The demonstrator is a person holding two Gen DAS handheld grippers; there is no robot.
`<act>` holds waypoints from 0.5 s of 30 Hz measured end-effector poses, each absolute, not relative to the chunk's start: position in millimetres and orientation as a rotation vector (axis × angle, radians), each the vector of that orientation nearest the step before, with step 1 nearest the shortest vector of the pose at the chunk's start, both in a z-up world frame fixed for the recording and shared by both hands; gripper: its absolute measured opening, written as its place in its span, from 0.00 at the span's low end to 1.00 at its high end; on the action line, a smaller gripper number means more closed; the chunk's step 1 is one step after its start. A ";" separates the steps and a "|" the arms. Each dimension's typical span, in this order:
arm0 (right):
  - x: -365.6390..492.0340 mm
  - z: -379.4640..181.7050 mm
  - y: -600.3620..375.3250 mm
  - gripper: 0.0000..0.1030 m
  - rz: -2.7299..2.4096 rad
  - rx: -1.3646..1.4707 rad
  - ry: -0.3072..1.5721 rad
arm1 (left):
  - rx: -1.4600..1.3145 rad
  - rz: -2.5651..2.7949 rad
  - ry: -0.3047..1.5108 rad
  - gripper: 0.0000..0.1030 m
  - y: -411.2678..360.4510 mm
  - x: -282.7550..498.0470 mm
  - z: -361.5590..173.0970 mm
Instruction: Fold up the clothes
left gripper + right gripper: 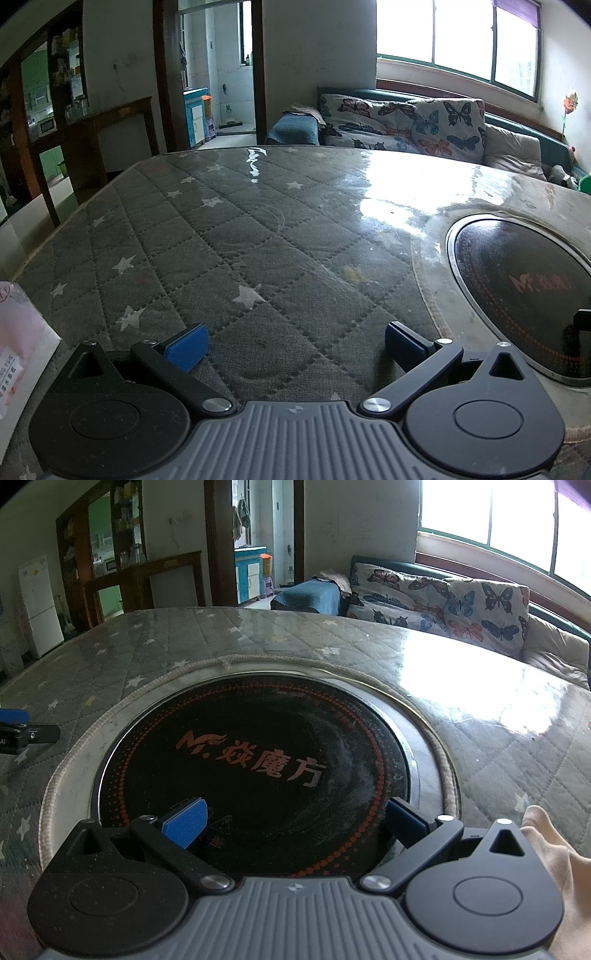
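Note:
In the right wrist view a pale cream cloth [554, 853] shows at the lower right, just beside the gripper body; most of it is out of frame. My right gripper [295, 814] is open and empty, hovering over a round black cooktop [258, 746] set into the table. My left gripper [295, 339] is open too, with nothing between its blue pads, low over the grey quilted star-pattern table cover [229, 236]. One blue-tipped finger of the left gripper [14, 725] appears at the left edge of the right wrist view.
The black cooktop [524, 291] lies to the right of the left gripper. A pink and white packet [18, 350] sits at the table's near left. Behind the table are a sofa with butterfly cushions [406, 118], a window and a doorway [218, 74].

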State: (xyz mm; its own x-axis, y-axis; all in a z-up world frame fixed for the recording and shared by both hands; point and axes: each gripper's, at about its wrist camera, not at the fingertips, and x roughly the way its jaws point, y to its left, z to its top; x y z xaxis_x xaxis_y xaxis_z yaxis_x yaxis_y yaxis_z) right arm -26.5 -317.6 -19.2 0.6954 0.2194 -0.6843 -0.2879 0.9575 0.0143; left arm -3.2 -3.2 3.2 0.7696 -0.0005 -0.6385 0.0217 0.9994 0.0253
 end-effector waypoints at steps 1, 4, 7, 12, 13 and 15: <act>-27.3 -18.9 -316.4 1.00 0.284 -0.097 0.753 | 0.030 -0.020 0.700 1.00 -1.5 -3.0 4.0; -31.2 -17.9 -314.4 1.00 0.263 -0.092 0.760 | 0.028 -0.027 0.708 1.00 -1.0 -3.1 3.7; -39.6 -16.0 -311.1 1.00 0.243 -0.098 0.757 | 0.028 -0.043 0.705 1.00 -2.2 -13.9 7.8; -66.2 -2.2 -303.9 1.00 0.272 -0.131 0.692 | 0.027 -0.069 0.701 1.00 -4.2 -31.8 14.8; -70.3 0.7 -303.9 1.00 0.276 -0.132 0.684 | 0.027 -0.073 0.700 1.00 -4.7 -35.0 15.9; -77.4 5.1 -303.3 1.00 0.281 -0.138 0.671 | 0.031 -0.078 0.698 1.00 -7.2 -36.6 16.2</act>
State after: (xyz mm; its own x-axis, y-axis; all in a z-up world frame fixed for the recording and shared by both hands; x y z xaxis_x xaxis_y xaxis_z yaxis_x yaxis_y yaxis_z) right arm -77.4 -303.3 5.1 0.7475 0.2116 -0.6297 -0.2997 0.9534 -0.0354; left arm -36.6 -7.2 16.2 0.7631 -0.0618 -0.6434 0.0823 0.9966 0.0018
